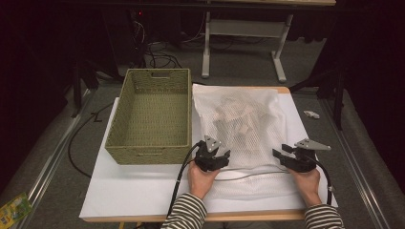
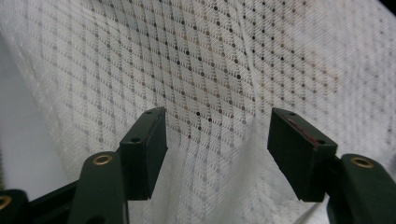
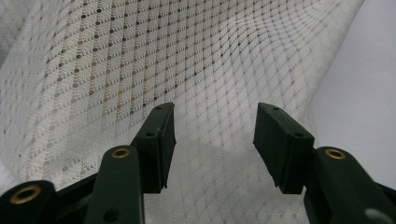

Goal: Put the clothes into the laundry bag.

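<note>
1. While both tools are parked at the near end of the white mesh bag (image 1: 241,124), nothing is gripped yet: the left tool (image 2: 212,140) and the right tool (image 3: 212,140) are both held with jaws spread wide, mesh between them but not pinched.
2. The bag is laid flat on the desk (image 1: 119,191), just right of the woven basket (image 1: 153,114), with pale items showing inside it.
3. A good grab is probably made by pushing each tool down until a real fold of mesh is bunched between the pads, not a single thin layer.
4. Both sides are best closed evenly, so the bag isn't tilted and the contents aren't slid to one end.
</note>
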Available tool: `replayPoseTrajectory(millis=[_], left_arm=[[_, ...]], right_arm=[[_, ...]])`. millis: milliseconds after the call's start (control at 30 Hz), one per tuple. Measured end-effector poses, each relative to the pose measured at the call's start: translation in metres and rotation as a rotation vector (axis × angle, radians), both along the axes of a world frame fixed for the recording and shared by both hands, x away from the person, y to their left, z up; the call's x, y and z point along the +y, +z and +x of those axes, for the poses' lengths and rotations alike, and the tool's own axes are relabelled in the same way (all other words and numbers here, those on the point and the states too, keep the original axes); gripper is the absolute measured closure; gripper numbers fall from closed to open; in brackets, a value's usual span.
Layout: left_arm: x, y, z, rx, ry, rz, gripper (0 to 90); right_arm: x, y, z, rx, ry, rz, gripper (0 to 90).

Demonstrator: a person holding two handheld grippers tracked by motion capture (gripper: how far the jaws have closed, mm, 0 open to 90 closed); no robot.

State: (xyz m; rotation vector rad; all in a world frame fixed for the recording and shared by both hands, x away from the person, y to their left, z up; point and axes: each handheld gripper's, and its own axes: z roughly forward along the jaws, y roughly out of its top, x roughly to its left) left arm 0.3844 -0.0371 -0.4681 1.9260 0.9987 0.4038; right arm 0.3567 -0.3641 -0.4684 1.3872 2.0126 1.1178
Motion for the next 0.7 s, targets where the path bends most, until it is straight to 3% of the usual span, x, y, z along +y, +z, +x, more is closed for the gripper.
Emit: replayPoseTrajectory(millis=[200,300,400,467,700], left_arm=[[0.0018,-0.0117,-0.0013,-0.021,0.015,0.020,36.7],[0.0015,-0.0119,-0.0040,-0.032,0.018,0.024,36.4],[0.0028,-0.0120,-0.0045,-0.025,0.013,0.016,35.8],[0.0047,-0.0127,-0.0043,0.008,-0.008,0.000,37.7],[0.0050,-0.0131,-0.0035,0.018,-0.007,-0.001,36.9]], right_arm=[[-0.0017,-0.0058,-0.0035,-0.016,-0.011,0.020,43.2],[0.0014,-0.0063,-0.0048,-0.031,-0.007,-0.013,42.5],[0.0038,-0.0064,-0.0061,-0.040,-0.010,-0.029,42.4],[0.0030,-0.0064,-0.0073,-0.049,-0.020,-0.027,41.4],[0.0019,-0.0068,-0.0065,-0.049,-0.028,-0.020,38.4]])
